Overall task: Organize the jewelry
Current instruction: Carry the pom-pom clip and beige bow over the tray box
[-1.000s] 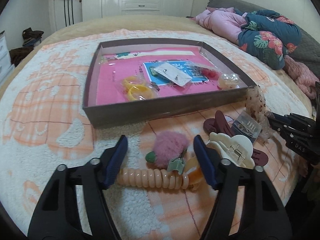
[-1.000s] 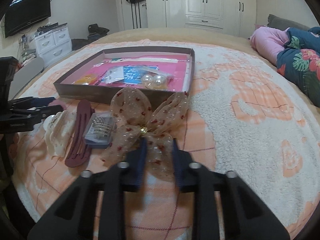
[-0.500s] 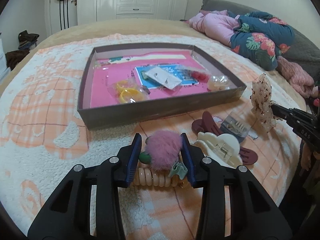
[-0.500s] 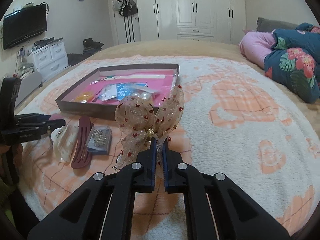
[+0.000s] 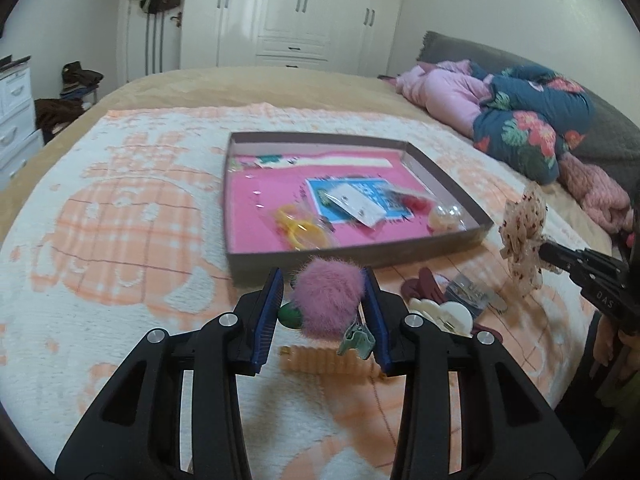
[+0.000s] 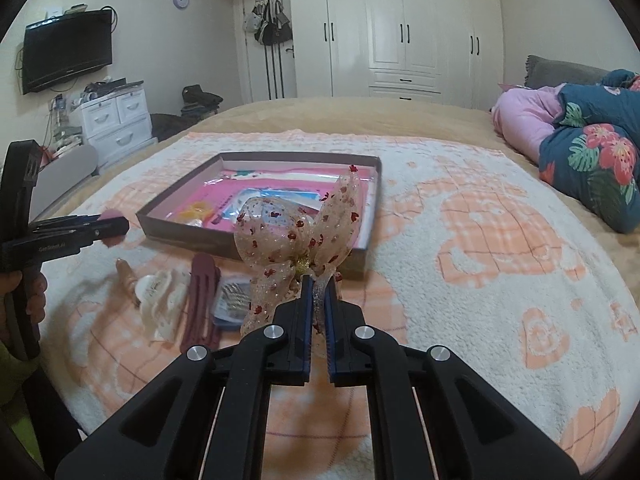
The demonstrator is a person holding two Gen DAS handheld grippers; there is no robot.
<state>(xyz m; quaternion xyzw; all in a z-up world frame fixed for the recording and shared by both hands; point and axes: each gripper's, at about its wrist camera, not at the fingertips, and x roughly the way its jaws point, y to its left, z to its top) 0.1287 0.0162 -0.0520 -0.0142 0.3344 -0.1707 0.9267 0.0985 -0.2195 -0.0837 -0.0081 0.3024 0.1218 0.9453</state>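
Pink pompom clip (image 5: 326, 298): clamped in left gripper (image 5: 325, 300), raised before the box (image 5: 460, 240). Sheer bow (image 6: 298, 236): clamped in right gripper (image 6: 318, 304), raised near the box's front.

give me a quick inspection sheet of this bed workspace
surface: peach and white blanket on a bed
job's things: shallow box holds packets; pink pompom clip; sheer bow
clutter: peach coil tie, white claw clip, maroon clip, small packet beside the box
grippers: left hand-held gripper shut on pompom clip; right hand-held gripper shut on bow
cables: nothing seen
surroundings: wardrobe, television, floral bedding
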